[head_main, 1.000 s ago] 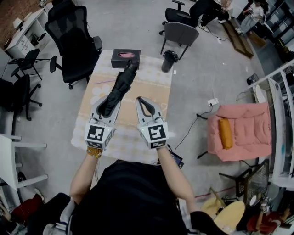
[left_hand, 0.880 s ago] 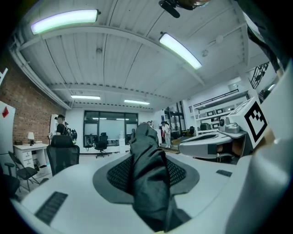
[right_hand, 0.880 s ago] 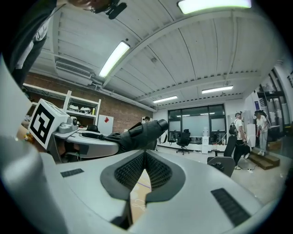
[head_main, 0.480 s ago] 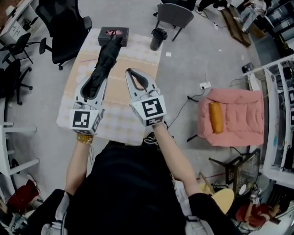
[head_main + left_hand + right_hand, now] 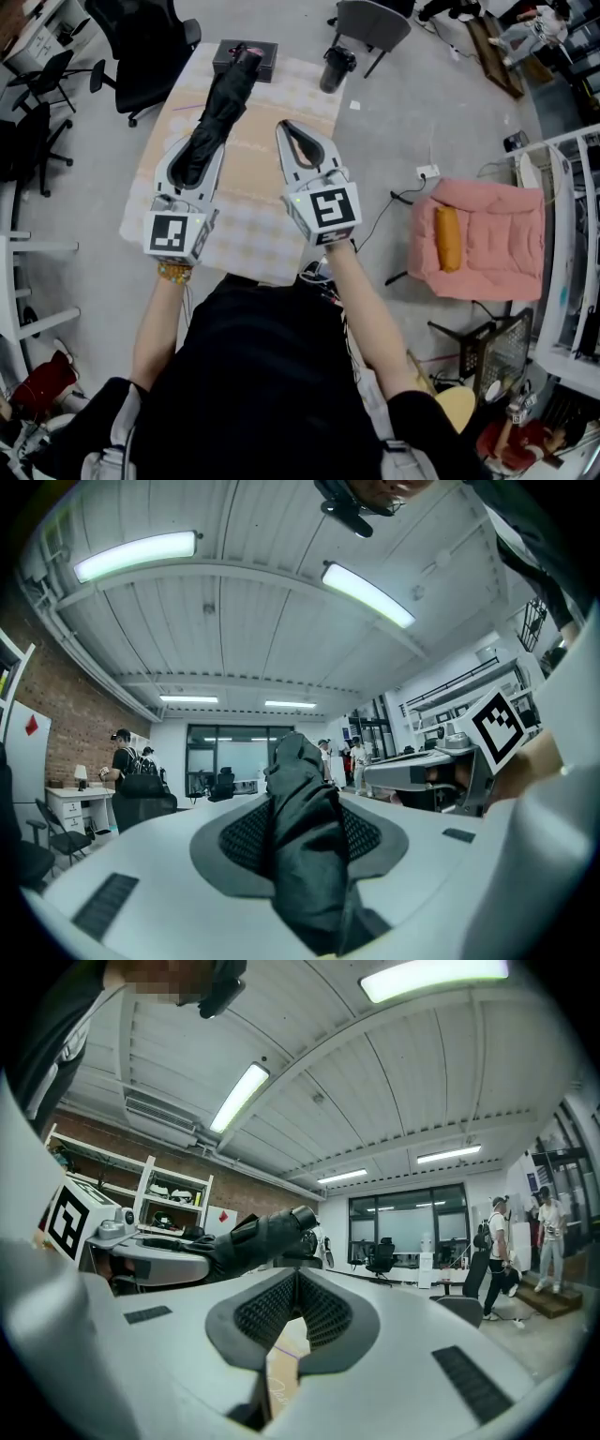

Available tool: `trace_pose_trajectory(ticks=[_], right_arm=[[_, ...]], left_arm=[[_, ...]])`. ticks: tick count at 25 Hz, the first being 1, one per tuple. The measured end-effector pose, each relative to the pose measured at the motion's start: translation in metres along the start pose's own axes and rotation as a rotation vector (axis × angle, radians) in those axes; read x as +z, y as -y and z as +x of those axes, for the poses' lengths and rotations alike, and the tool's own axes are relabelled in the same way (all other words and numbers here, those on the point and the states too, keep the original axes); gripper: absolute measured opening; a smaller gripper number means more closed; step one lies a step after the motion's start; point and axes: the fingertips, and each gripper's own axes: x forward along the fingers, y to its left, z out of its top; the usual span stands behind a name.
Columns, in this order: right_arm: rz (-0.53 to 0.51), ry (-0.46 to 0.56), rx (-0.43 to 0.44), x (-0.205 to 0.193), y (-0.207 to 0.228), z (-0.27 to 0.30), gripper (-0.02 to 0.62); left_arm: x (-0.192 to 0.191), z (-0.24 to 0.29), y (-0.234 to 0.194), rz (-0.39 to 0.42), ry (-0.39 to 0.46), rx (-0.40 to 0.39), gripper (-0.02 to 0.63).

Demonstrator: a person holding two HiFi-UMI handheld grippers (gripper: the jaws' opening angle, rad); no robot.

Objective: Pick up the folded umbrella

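Note:
The folded black umbrella lies lengthwise in my left gripper, whose pads are shut on its thick handle end. Its far tip reaches over the black tissue box. In the left gripper view the dark folded fabric of the umbrella fills the space between the jaws of the left gripper. My right gripper hovers beside it on the right, above the table, shut with nothing held. In the right gripper view the right gripper has its tips touching, and the umbrella shows to the left.
A cloth with a pale check covers the low table. A black flask stands at its far right corner. Black office chairs stand at the far left, a grey chair behind, a pink armchair to the right. People stand in the distance.
Both grippers have risen above the table, the left one carrying the umbrella. Its tip, which lay short of the tissue box, now reaches over it.

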Motion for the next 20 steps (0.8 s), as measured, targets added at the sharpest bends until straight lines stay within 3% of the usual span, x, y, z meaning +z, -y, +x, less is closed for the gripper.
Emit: trace_pose_trajectory(ticks=[8, 20], right_arm=[[-0.036, 0.031, 0.009, 0.006, -0.013, 0.002, 0.017], [-0.037, 0.037, -0.011, 0.003, -0.02, 0.011, 0.017]], left_arm=[[0.007, -0.007, -0.006, 0.045, 0.012, -0.006, 0.176], [-0.002, -0.012, -0.022, 0.039, 0.049, -0.03, 0.176]])
